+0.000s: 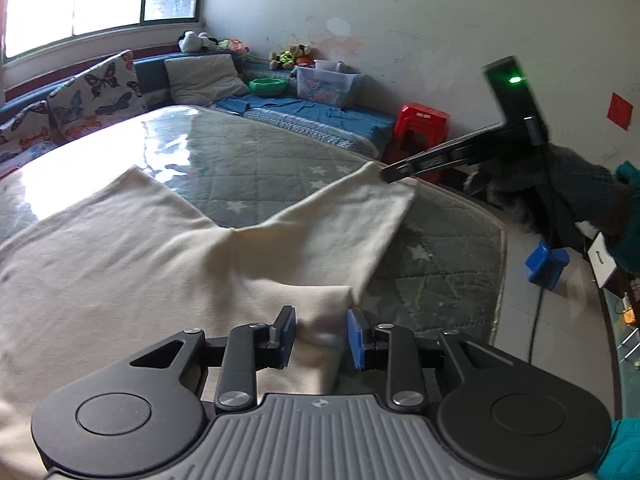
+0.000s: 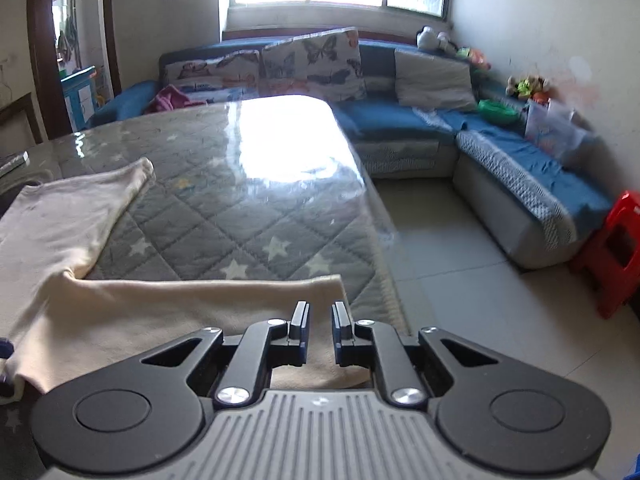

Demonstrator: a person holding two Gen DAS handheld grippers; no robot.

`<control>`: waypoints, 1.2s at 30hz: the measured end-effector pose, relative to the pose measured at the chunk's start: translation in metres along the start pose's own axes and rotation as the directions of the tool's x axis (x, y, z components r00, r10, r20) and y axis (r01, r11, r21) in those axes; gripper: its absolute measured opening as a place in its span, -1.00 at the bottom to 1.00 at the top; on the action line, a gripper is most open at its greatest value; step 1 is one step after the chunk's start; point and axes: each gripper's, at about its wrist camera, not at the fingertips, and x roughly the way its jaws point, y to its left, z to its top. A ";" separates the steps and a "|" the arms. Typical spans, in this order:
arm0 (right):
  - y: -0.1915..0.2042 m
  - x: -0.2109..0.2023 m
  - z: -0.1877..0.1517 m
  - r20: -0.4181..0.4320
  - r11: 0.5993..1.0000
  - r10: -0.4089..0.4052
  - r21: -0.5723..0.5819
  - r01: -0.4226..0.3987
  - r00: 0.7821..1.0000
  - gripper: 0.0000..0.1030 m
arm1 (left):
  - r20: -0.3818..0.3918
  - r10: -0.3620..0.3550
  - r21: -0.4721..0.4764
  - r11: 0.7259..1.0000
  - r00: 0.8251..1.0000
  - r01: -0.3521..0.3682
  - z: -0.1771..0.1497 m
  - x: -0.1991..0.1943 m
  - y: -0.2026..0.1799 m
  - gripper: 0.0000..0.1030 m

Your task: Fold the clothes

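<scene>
No readable text anywhere, white card (image 1: 602, 263) at the right edge carrying a dark mark too small to make out

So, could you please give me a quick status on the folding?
Left gripper closed on bunched cream cotton garment. Right gripper slightly open at its far hem. Nothing in the way on grey star-quilted table.

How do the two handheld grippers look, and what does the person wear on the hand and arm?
Both the left gripper and the right gripper are black, with round side discs, silver screws, a ribbed grey base and blue pads. A green light glows on the right one. The person wears a dark fuzzy glove and teal sleeve.
</scene>
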 end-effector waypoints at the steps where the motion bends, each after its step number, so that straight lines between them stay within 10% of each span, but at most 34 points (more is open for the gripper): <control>1: 0.000 0.005 -0.002 -0.009 1.000 -0.005 0.005 0.005 1.000 -0.75 | -0.004 -0.002 -0.001 1.000 1.000 0.002 -0.001 0.001 -0.001 -0.39; 13: 0.054 -0.020 0.017 0.053 0.989 0.118 -0.096 -0.113 0.992 0.24 | 0.094 0.185 -0.157 0.973 0.978 -0.169 -0.016 -0.056 0.028 0.12; 26: 0.174 -0.027 0.042 0.004 0.869 0.402 -0.316 -0.380 0.916 0.85 | -0.034 0.608 -0.434 0.706 0.793 -0.560 -0.065 -0.138 0.141 -0.06; 36: 0.244 -0.013 0.027 -0.097 0.772 0.477 -0.429 -0.469 0.873 0.97 | -0.128 0.617 -0.388 0.690 0.777 -0.611 -0.075 -0.110 0.171 -0.38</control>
